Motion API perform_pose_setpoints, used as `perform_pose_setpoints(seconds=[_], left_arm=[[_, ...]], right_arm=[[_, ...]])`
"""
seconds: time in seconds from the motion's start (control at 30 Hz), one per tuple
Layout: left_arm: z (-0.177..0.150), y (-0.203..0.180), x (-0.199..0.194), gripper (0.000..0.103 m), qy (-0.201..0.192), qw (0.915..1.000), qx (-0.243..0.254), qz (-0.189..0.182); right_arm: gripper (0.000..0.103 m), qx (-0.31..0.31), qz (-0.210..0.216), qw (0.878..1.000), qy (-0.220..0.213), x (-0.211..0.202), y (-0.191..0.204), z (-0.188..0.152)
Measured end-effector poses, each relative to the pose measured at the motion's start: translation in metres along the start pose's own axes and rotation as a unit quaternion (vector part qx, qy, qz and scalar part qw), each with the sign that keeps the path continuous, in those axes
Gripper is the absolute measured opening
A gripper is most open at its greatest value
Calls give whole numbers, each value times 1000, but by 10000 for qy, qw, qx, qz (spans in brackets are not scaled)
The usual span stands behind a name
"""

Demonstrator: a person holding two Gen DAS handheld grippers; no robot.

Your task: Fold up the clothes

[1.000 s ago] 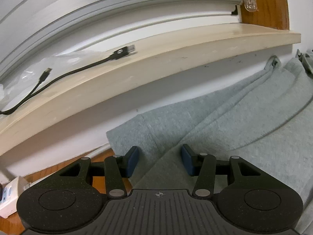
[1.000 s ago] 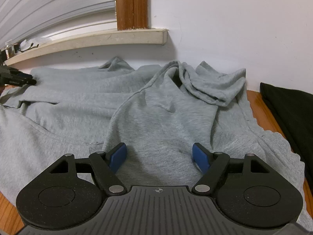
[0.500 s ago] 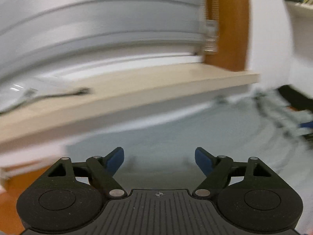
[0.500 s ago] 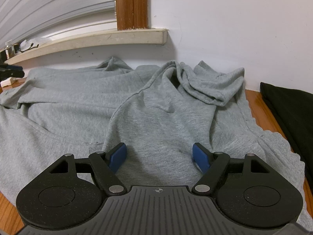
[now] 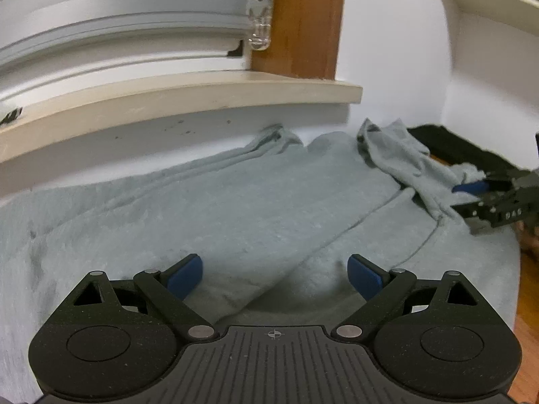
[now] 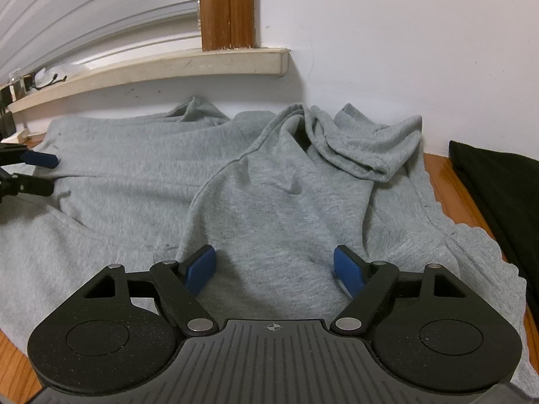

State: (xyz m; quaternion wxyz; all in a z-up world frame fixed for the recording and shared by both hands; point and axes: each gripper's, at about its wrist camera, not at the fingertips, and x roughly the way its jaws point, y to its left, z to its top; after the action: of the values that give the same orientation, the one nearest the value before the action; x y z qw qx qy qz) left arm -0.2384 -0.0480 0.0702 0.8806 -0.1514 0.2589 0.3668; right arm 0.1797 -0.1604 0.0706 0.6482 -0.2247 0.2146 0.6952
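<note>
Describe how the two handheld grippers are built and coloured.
Both the left gripper and right gripper are matte black speckled plastic: a ribbed centre plate with a crosshair mark, two round side discs, silver pivot pins, triangular cut-out linkages, and blue finger pads.

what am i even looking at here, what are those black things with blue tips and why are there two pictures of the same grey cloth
There is no robot here. A person holds a two-finger clamp in each hand, and each clamp carries a wide-angle camera looking forward along its fingers, so each picture shows its own clamp at the bottom edge. One picture is from the left gripper, the other from the right gripper. The blue tips are the finger pads.

Spread on the wooden table is a grey hooded sweatshirt, waiting to be folded, with a black garment beside it. A window ledge runs along the wall behind.

Neither clamp holds anything. The left one's jaws are opening and nothing is pinched between them; the right stands open above the cloth.
</note>
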Motion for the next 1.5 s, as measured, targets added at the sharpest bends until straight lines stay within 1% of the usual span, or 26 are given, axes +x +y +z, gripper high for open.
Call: perform_pose_setpoints(seconds=[0.1, 0.23, 0.3, 0.37, 0.4, 0.5, 0.53, 0.57, 0.6, 0.63, 0.67, 0.73, 0.8, 0.9, 0.93, 0.97, 1.0, 1.1, 1.13, 1.2, 1.23, 1.27, 1.37, 1.43, 1.5], left_arm=[[-2, 2, -1, 94, 136, 9999, -3, 23], [-2, 9, -4, 95, 217, 9997, -101, -17], [-2, 12, -4, 97, 240, 9996, -169, -61], [-1, 11, -2, 102, 246, 9996, -145, -86], [-1, 10, -2, 102, 249, 9996, -132, -99], [-2, 9, -1, 102, 265, 9995, -123, -86], [-3, 9, -1, 102, 269, 9995, -128, -79], [-3, 8, -1, 103, 273, 9995, -133, -75], [-4, 8, 0, 103, 284, 9995, -137, -70], [-4, 7, 0, 103, 298, 9994, -132, -62], [-4, 7, 0, 103, 307, 9994, -119, -53], [-5, 5, 0, 103, 317, 9995, -88, -35], [-5, 5, 0, 103, 317, 9995, -78, -27], [-5, 5, 1, 103, 318, 9995, -72, -23], [-5, 5, 1, 103, 319, 9995, -70, -21], [-5, 4, 1, 103, 320, 9995, -68, -21], [-5, 4, 1, 103, 321, 9995, -67, -23], [-5, 4, 1, 103, 322, 9995, -69, -34], [-5, 4, 1, 103, 322, 9995, -68, -36], [-5, 4, 1, 103, 321, 9995, -65, -38], [-5, 4, 1, 103, 320, 9995, -63, -39], [-5, 4, 1, 103, 320, 9995, -62, -40], [-6, 3, 1, 103, 322, 9995, -58, -42], [-5, 3, 1, 103, 325, 9994, -57, -43], [-5, 3, 1, 103, 328, 9994, -52, -39]], right_arm=[[76, -15, -30, 10000, 20, -3, 3, -1], [76, -106, 81, 9999, 54, -12, 11, -6], [76, -122, 87, 9999, 50, -15, 13, -7], [76, -75, 57, 9999, 68, -16, 12, -6], [76, -72, -7, 10000, 49, -18, 11, -3], [75, -50, -264, 9987, -440, -34, 4, 10], [73, -29, -342, 9980, -539, -36, 0, 18], [64, -6, -418, 9972, -619, -39, -5, 25], [58, 37, -497, 9966, -653, -37, -12, 35], [49, 71, -567, 9962, -651, -34, -18, 43], [47, 80, -658, 9959, -619, -29, -24, 51], [47, 204, -886, 9943, -548, -11, -38, 67], [47, 400, -1011, 9930, -467, 9, -52, 78], [46, 599, -965, 9930, -330, 37, -59, 88], [44, 639, -905, 9935, -263, 44, -58, 89], [41, 618, -858, 9941, -235, 50, -55, 91], [40, 521, -811, 9951, -203, 54, -49, 92], [40, 106, -954, 9954, -26, 69, -31, 96], [39, 65, -1014, 9948, 7, 71, -29, 97], [34, 174, -1038, 9944, 51, 72, -33, 98], [18, 246, -1034, 9943, 54, 71, -35, 99], [13, 316, -1031, 9942, 50, 70, -38, 100], [12, 519, -965, 9939, -85, 59, -45, 102], [12, 641, -990, 9926, -283, 45, -47, 104], [12, 813, -852, 9918, -492, 27, -46, 108]])
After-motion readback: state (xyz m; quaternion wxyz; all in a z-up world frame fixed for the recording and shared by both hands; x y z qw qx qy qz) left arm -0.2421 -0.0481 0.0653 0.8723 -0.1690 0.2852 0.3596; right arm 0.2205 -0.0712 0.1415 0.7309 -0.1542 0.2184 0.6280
